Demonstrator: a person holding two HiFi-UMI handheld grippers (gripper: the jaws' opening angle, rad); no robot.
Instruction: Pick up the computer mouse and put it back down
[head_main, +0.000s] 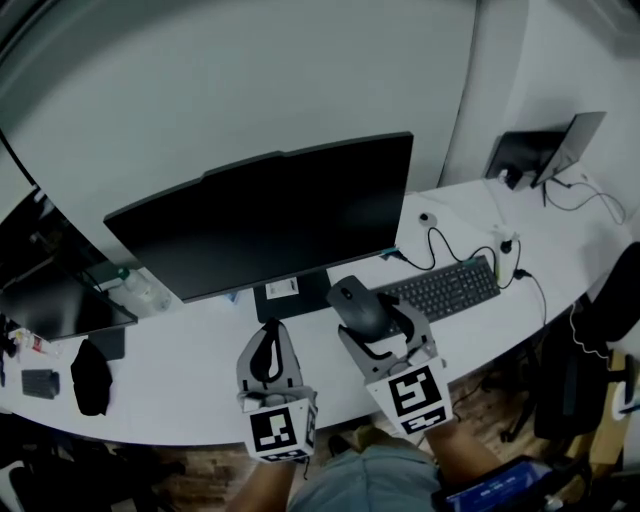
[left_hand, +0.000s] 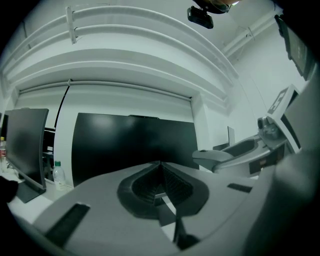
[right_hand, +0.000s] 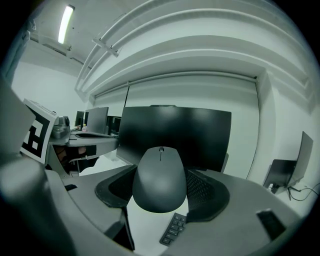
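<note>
Computer mouse (right_hand: 160, 180): sits clamped at both sides between jaws of right gripper (head_main: 372, 322), apparently raised clear of desk (head_main: 190, 355), by left end of keyboard (head_main: 445, 288), in front of monitor (head_main: 270, 215). Left gripper (left_hand: 161, 172): jaws pressed together, empty. Pick-up judged done; lowering and release left to do.

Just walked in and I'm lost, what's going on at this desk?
A person works two handheld grippers at a desk. The right gripper is clamped on the mouse, holding it in front of the monitor, beside the keyboard, apparently just off the desk. The left gripper is shut and empty alongside.
</note>
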